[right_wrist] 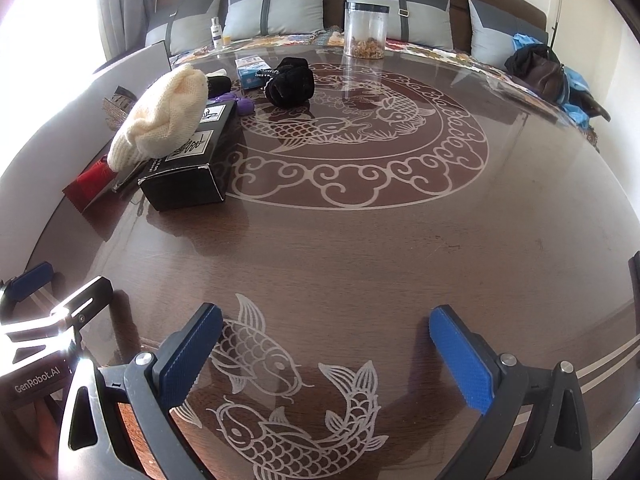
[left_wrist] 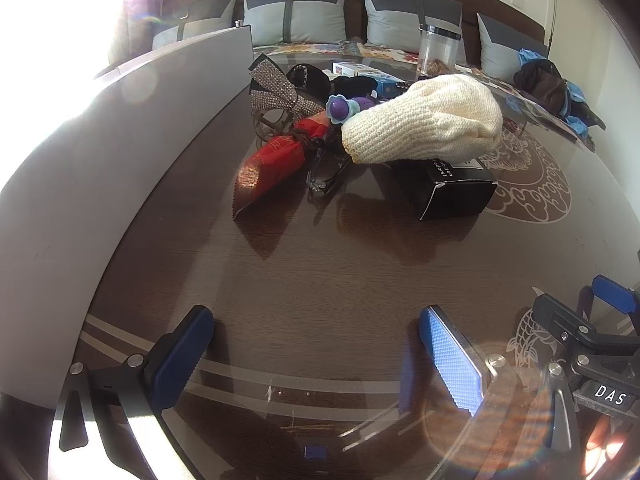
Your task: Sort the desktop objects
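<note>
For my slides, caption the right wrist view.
Open right gripper above a koi-patterned glass table; cream knit hat on a black box.

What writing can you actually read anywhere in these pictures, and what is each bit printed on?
"DAS": white letters on the right gripper body, seen from the left wrist.
"GenRobot.AI": on the left gripper body, seen from the right wrist.
Black box: white labels and side print, too blurred to read.
Small blue boxes and white bottle: print too small.

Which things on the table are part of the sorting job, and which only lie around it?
For sorting:
cream knitted hat
black box
red packet
rhinestone bow
purple toy
black furry pouch

Just lying about:
sofa cushions
clothes heap
</note>
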